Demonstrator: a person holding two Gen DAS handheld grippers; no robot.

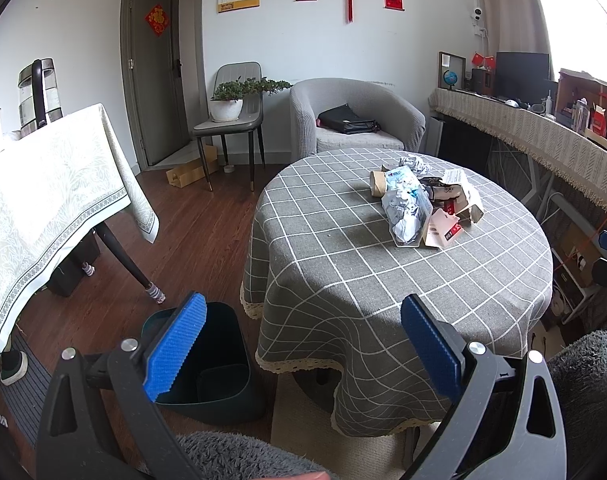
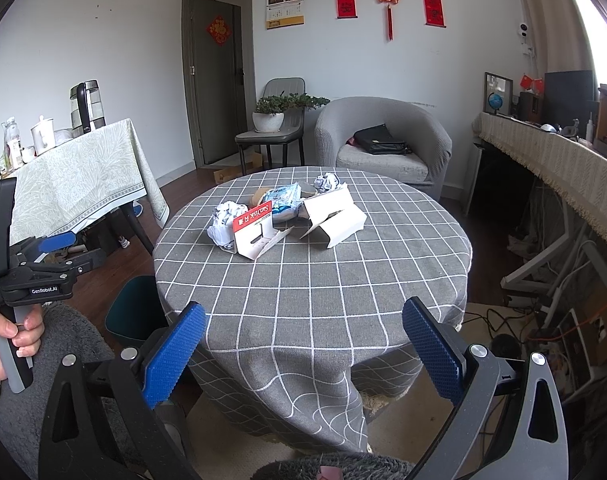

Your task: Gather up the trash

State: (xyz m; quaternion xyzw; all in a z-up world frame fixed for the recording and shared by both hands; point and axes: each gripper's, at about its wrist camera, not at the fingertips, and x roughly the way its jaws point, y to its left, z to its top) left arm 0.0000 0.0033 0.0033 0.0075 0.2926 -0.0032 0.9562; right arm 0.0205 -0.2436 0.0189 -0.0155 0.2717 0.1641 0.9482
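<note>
Left wrist view only: dark bin [image 1: 207, 364] on the floor left of the round table [image 1: 343, 280], inside looks bare; right view catches just its rim behind the cloth. Left gripper [image 1: 303, 344] spread wide, nothing between pads. Trash pile [image 2: 283, 212] sits mid-table: crumpled paper, red-white card [image 2: 255, 226], white box [image 2: 331, 216]. Right gripper [image 2: 303, 344] also spread wide, well short of the pile. Armchair [image 2: 383, 140] behind.

Both cameras sit low, looking across the round grey checked table [image 1: 343, 264] [image 2: 303, 272], left one further left.
</note>
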